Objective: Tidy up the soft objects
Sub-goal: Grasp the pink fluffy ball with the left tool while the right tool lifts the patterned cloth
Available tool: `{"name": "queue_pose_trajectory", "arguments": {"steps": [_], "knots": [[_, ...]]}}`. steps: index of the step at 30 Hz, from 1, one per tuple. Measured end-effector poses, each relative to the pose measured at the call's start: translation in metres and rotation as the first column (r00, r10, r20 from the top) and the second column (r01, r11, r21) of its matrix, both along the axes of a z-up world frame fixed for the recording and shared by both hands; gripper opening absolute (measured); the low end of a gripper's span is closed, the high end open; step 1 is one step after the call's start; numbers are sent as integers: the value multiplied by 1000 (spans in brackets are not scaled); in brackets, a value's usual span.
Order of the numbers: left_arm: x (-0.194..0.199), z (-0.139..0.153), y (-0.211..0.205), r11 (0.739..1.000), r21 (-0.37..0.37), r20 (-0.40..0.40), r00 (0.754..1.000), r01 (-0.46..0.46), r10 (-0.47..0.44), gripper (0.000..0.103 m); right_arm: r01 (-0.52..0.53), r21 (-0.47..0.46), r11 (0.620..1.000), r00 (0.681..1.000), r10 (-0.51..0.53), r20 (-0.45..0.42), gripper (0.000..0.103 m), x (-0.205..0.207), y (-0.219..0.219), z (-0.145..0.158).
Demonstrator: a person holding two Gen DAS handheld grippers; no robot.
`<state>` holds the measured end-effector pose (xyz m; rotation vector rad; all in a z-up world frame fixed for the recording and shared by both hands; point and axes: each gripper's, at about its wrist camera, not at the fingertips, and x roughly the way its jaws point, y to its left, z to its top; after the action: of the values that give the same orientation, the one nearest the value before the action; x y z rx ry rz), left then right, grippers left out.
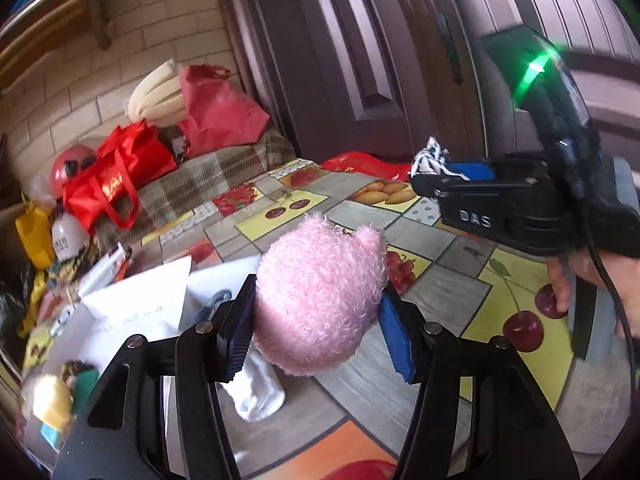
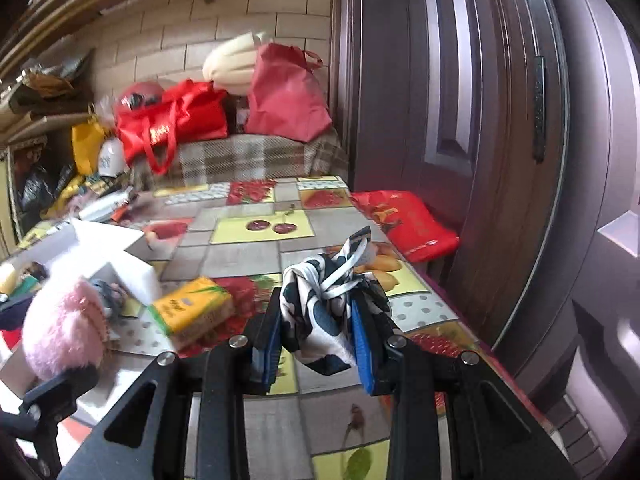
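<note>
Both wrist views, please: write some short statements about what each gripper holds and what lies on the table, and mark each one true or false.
1. The left gripper is shut on the pink plush toy. True.
2. The right gripper is open and holds nothing. False: it is shut on the black-and-white cloth.
3. A yellow tissue pack lies on the table. True.
4. The white sock hangs from the right gripper. False: it lies on the table under the left gripper.

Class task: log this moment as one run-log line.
left tongs: shut on pink plush toy | right tongs: shut on black-and-white cloth | both above table
</note>
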<state>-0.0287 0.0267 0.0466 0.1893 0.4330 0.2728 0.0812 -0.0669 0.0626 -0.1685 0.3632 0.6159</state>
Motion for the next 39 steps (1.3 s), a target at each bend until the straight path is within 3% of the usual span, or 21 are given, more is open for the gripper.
{"name": "queue_pose_trajectory", "arguments": {"steps": [4,9,22,28,39], "knots": [[-20,5,8,999,-31,34,999,-15,17,57,-24,25,999,999,23,31,31,-15,2,3],[-43,6,15,999,-38,53,998,-39,41,57,-79,64,995,997,79,-8,31,-31,14,3],[-90,5,71,971,-162,87,978,-176,191,57,-240,39,970,971,240,2,31,-81,60,1],[-109,4,95,962,-117,91,962,-245,256,57,-273,19,962,962,273,1,31,-91,73,-2],[-137,0,143,926,-112,92,924,-361,371,57,-334,-8,942,942,334,26,31,-111,97,-4]]}}
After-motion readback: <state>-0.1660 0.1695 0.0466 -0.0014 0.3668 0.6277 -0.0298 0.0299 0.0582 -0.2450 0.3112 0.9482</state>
